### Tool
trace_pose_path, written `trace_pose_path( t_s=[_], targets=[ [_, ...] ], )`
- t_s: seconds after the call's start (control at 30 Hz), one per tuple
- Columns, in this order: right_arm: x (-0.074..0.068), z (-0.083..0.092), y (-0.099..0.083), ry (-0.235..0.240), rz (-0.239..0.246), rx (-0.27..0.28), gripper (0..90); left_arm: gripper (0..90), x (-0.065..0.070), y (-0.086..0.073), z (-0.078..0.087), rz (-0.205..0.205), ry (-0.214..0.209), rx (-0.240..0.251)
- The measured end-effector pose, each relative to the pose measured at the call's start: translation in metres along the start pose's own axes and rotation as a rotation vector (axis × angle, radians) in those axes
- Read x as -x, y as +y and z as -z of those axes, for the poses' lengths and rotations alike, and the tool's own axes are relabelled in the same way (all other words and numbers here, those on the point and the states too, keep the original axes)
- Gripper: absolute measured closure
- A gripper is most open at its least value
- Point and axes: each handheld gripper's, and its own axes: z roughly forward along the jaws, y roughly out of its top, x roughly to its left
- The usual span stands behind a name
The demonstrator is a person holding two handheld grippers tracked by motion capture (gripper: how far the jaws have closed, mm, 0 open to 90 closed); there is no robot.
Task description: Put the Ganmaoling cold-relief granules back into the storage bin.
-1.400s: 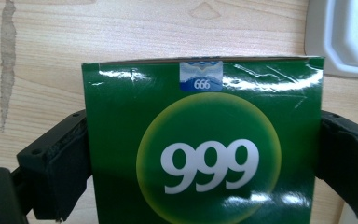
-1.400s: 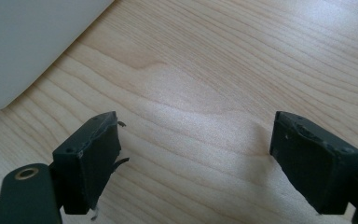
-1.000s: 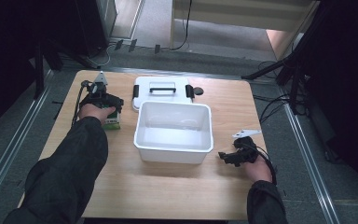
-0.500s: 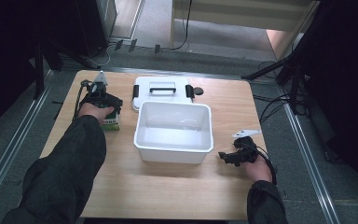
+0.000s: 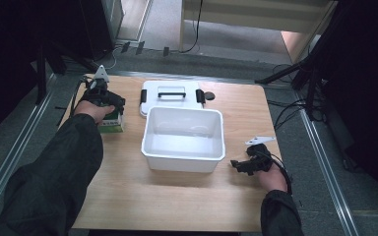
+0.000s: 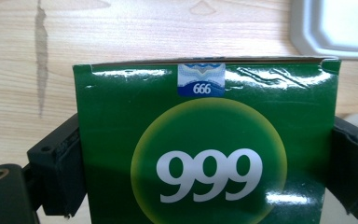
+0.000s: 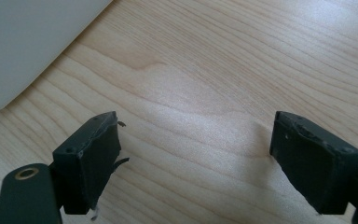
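Spanning grey floor, pale wooden table [image 5: 128,196].

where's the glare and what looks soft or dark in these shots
Left gripper view: white glare streaks along the top edge of the green box, print sharp. Right gripper view: a pale sheen on the wooden table, the white bin corner soft. High view: table evenly lit, surroundings nearly black.
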Motion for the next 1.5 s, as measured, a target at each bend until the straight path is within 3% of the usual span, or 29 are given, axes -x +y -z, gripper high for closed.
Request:
trace_pose_path(
  t_s=[0.17,0.53,0.77,1.03,1.17,1.5],
  targets=[
    [0.000,0.000,0.000,-0.002,-0.002,-0.002,15.9,5.4,0.006,0.002,0.017,-0.001,-0.011,-0.007],
    [-0.001,0.000,0.001,-0.001,0.007,0.001,15.9,5.4,0.036,0.002,0.064,-0.083,0.004,0.005],
    [-0.001,-0.001,0.003,-0.002,0.006,0.001,15.9,5.3,0.058,0.000,0.103,-0.128,0.001,0.026],
    [-0.001,0.000,0.003,-0.006,0.008,0.004,15.9,5.4,0.078,-0.001,0.121,-0.142,-0.008,0.023],
    [-0.001,0.000,0.003,-0.005,0.006,0.000,15.9,5.4,0.091,-0.002,0.129,-0.155,-0.042,0.030],
    [-0.001,-0.001,0.003,-0.006,0.005,0.000,15.9,5.3,0.127,-0.002,0.139,-0.226,-0.052,0.035]
  ],
)
